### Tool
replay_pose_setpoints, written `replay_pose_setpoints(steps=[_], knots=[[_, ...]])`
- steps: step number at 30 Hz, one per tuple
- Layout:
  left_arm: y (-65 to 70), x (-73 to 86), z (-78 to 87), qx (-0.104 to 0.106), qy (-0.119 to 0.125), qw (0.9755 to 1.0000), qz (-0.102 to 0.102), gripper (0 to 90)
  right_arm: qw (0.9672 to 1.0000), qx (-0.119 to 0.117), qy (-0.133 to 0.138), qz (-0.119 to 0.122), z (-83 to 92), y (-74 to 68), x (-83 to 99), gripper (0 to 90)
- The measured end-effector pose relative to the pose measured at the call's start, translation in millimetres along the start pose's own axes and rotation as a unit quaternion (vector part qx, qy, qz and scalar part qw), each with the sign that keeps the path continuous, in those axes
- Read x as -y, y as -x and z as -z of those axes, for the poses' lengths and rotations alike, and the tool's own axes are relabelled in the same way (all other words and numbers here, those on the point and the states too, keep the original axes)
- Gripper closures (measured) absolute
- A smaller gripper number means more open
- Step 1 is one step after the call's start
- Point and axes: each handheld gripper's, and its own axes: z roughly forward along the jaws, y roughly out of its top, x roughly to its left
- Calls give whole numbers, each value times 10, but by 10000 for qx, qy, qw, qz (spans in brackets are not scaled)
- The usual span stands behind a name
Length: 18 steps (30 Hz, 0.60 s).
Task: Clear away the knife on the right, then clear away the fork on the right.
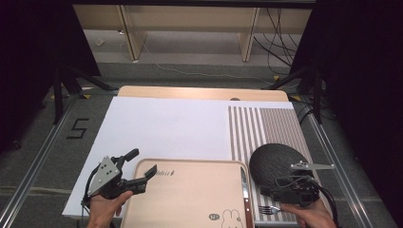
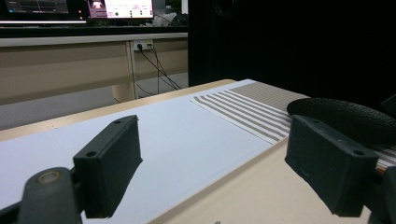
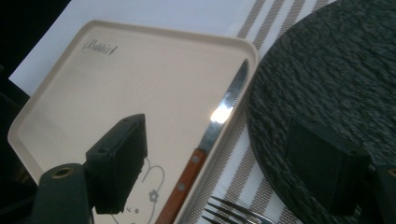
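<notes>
My right gripper (image 3: 224, 186) jaws apart above fork (image 3: 233, 211), knife (image 3: 219, 135) at 11 o'clock; I'd descend straight, clamp handle squarely. Left gripper (image 2: 215, 168) jaws apart, nothing held.

- grey floor (image 1: 199, 73) beyond the table, a pale cable (image 1: 190, 72) trailing across it
- light wooden bench (image 1: 190, 23) along the far side, its legs down to the floor
- black curtains (image 1: 356, 71) on both sides
- lit monitors (image 2: 123, 8) on the bench
- a "5" marked on the floor (image 1: 77, 128) at the left
</notes>
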Motion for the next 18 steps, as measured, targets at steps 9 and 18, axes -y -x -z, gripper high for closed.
replay_pose_setpoints(steps=[9,18], knots=[[5,0,4,35,-4,10000,-1,168,9995,158,116,-229,166,173,75,221],[5,1,7,27,11,10000,14,167,9984,469,8,-320,286,275,124,222]])
